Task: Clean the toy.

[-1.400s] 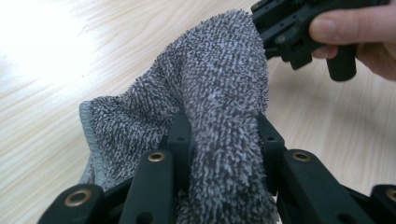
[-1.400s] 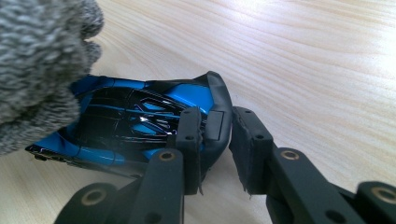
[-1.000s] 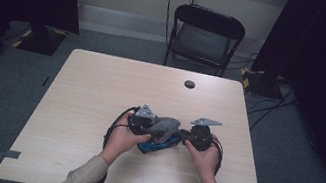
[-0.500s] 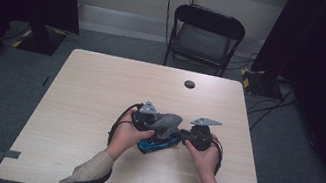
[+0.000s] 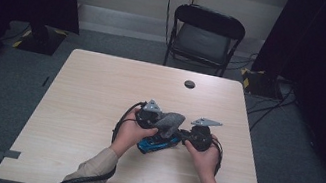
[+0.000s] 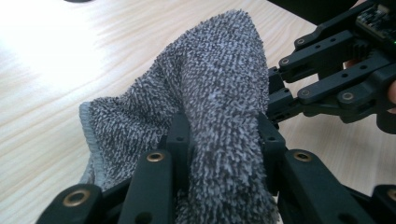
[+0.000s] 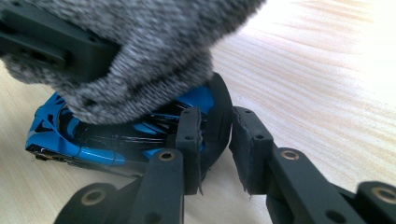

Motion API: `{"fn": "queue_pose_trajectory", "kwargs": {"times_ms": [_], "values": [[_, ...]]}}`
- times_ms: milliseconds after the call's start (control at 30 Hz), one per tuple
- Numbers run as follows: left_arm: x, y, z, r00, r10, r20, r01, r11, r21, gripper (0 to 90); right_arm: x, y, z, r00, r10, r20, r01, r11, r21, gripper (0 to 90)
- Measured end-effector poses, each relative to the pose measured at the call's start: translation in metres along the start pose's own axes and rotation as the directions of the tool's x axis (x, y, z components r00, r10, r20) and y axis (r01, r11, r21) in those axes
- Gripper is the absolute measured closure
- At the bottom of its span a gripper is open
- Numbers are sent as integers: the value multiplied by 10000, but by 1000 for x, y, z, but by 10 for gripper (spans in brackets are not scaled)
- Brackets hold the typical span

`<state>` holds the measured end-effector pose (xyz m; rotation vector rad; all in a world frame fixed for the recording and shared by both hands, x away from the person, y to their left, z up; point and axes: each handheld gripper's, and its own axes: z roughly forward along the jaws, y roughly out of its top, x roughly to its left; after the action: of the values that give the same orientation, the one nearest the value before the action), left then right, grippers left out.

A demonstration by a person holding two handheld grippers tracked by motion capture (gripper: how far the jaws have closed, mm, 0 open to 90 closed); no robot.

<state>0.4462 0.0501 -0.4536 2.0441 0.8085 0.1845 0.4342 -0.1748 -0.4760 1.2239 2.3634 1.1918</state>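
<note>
A grey terry cloth (image 6: pixel 205 102) bunches between the left gripper's fingers (image 6: pixel 180 135), draped over a glossy blue toy car (image 7: pixel 93 140), whose end sits between the right gripper's fingers (image 7: pixel 189 135).

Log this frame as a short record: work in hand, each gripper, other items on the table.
work: wiping a blue toy car with a grey cloth
left gripper: shut on the cloth, pressing it onto the car's top
right gripper: shut on the car's rear wing, steadying it
car: rests on the table
other: small black disc near the far edge
</note>
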Motion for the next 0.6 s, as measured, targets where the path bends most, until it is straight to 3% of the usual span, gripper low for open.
{"fn": "queue_pose_trajectory", "kwargs": {"times_ms": [200, 600], "values": [[8, -6, 8, 9993, -352, 151, 350, 9993, 139, 663, -1, 0, 0, 10000, 9, -24, -9, 10000, 35, 735], [17, -17, -11, 9993, -377, -6, 377, 9992, 137, 664, 2, 0, 0, 9999, -30, 138, 30, 10000, -32, 736]]}}
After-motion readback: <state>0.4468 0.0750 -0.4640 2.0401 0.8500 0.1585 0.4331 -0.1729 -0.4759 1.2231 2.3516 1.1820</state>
